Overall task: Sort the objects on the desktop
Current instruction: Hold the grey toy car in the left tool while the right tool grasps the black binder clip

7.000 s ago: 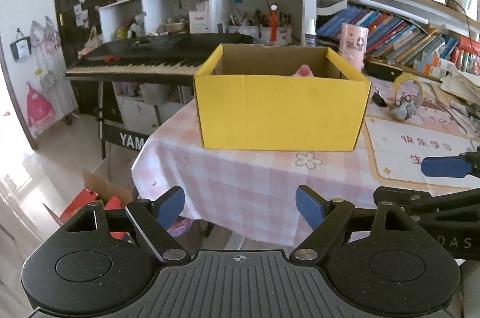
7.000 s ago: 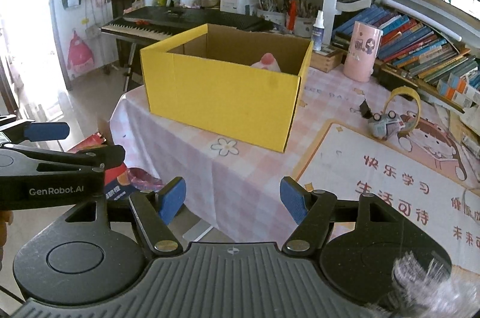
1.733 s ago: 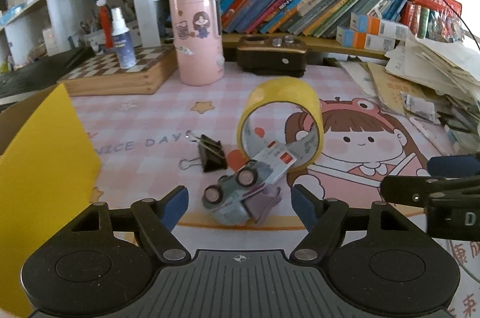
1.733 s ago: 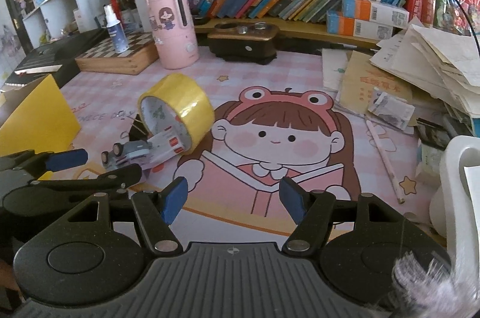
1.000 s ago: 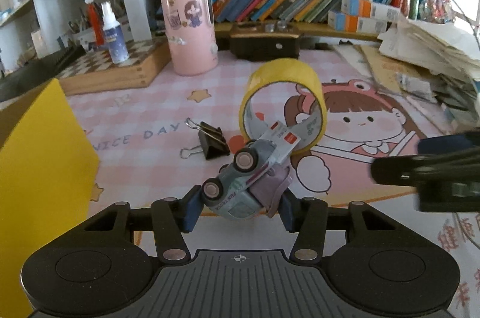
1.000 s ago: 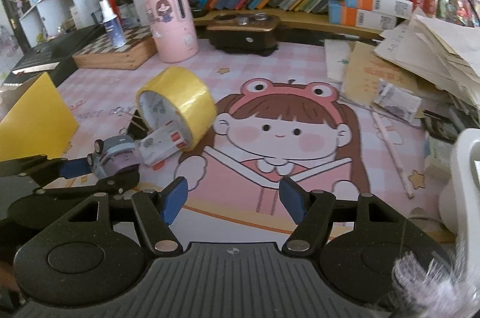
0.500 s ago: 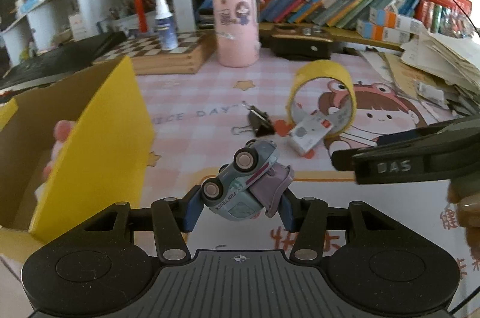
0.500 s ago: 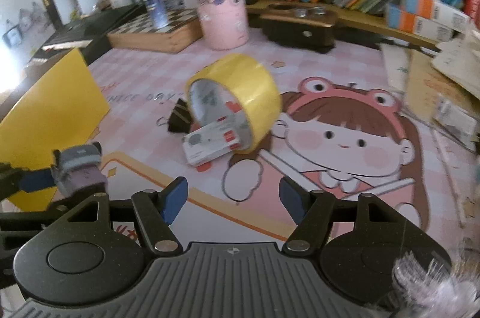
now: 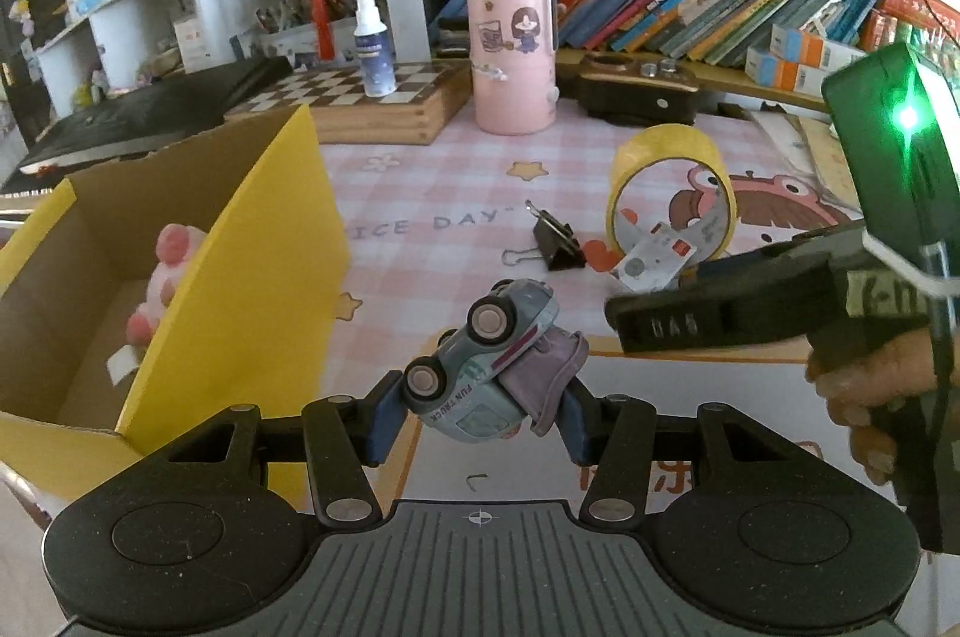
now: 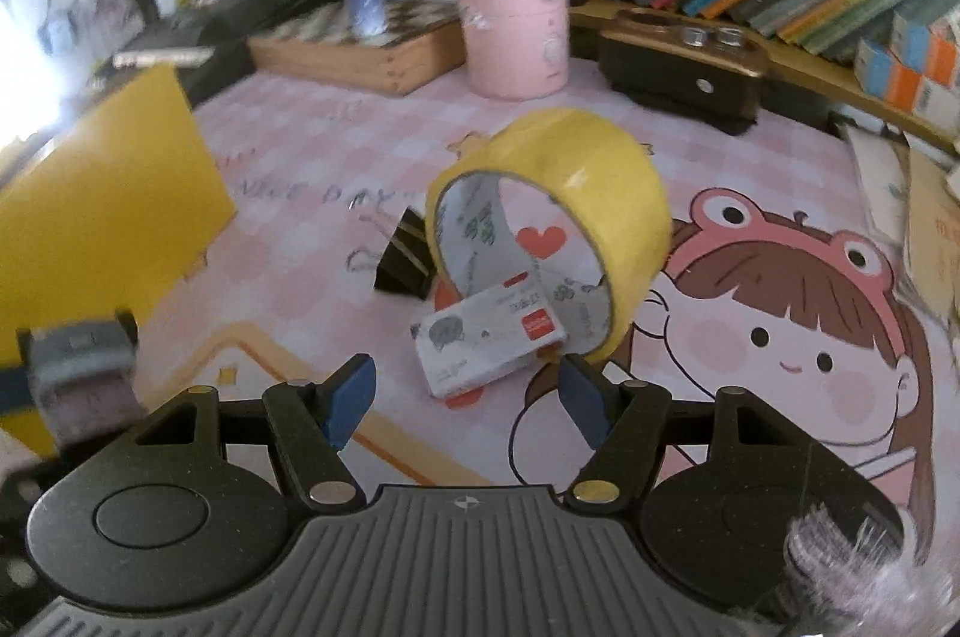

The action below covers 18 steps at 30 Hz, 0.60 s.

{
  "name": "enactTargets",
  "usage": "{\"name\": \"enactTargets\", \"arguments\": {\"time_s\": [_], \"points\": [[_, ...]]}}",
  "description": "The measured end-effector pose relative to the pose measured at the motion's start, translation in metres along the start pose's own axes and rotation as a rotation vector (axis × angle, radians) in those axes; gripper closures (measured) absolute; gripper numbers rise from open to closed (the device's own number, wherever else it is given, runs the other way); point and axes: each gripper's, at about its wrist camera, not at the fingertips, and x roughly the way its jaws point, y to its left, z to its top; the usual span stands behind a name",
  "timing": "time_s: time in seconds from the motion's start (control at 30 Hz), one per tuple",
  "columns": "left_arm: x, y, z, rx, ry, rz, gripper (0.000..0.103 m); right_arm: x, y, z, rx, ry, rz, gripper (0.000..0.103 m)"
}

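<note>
While the left gripper (image 9: 477, 418) pinches the tilted grey-blue toy truck (image 9: 480, 373) just right of the open yellow cardboard box (image 9: 240, 277), the right gripper (image 10: 465, 406) hangs spread, near a small white card (image 10: 489, 340) leaning against the yellow tape roll (image 10: 552, 223).

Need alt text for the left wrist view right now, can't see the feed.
The left gripper grips a toy truck, tilted, above the table beside the open yellow box. A yellow tape roll and binder clip lie beyond.
</note>
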Motion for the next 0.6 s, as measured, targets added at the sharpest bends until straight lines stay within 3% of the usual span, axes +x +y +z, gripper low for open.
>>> {"name": "enactTargets", "arguments": {"time_s": [0.2, 0.4, 0.6], "points": [[-0.002, 0.001, -0.001, -0.007, -0.002, 0.005, 0.053, -0.014, 0.014, -0.009, -0.151, -0.032, -0.01, 0.037], [-0.005, -0.002, -0.002, 0.001, -0.002, -0.003, 0.053, -0.006, 0.026, -0.004, -0.321, -0.111, -0.08, 0.037], [-0.009, -0.002, -0.003, -0.005, -0.01, 0.003, 0.053, 0.014, 0.024, -0.001, -0.373, -0.083, -0.124, 0.039]]}}
